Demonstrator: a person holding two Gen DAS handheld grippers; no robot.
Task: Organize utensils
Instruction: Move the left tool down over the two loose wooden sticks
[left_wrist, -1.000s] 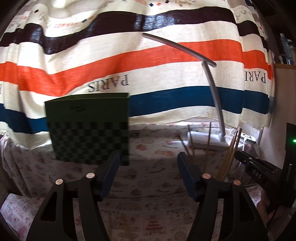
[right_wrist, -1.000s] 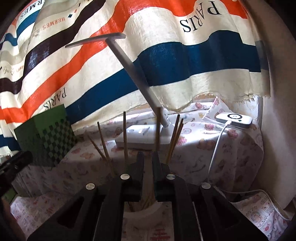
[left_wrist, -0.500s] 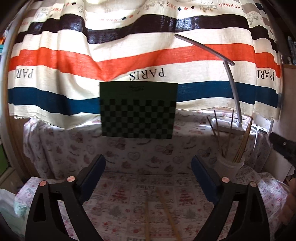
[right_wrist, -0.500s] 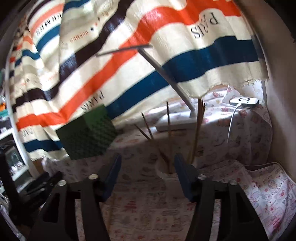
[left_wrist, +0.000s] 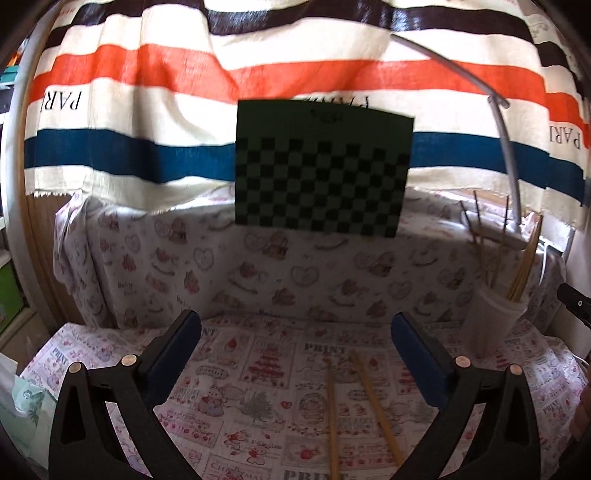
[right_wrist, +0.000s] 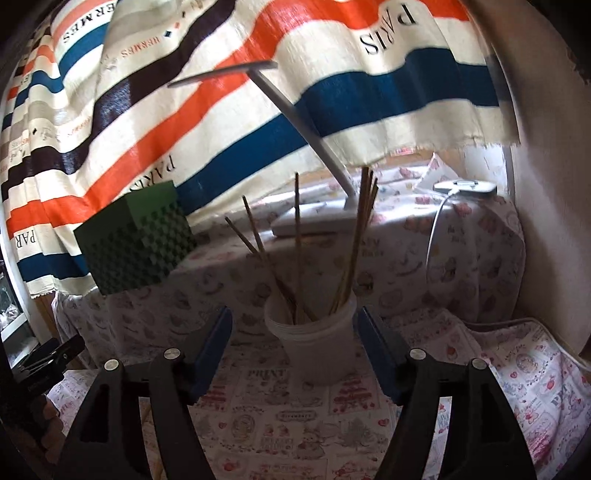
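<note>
Two wooden chopsticks (left_wrist: 332, 417) lie side by side on the printed tablecloth (left_wrist: 258, 369), in front of my left gripper (left_wrist: 295, 321). Its jaws are opening wide and nothing sits between them. A white cup (right_wrist: 314, 347) holding several upright chopsticks (right_wrist: 354, 251) stands straight ahead of my right gripper (right_wrist: 294, 317), which is open with empty jaws a little short of the cup. In the left wrist view the same cup (left_wrist: 491, 317) stands at the far right.
A green checkered box (left_wrist: 325, 173) stands on the raised ledge behind, under a striped hanging cloth (left_wrist: 147, 110). A white desk lamp (right_wrist: 295, 110) arches over the cup from that ledge. A white puck with a cable (right_wrist: 465, 186) lies at the back right.
My right gripper went from shut above the cup to open and drew back from it. My left gripper widened and sank, bringing two lying chopsticks into view.
</note>
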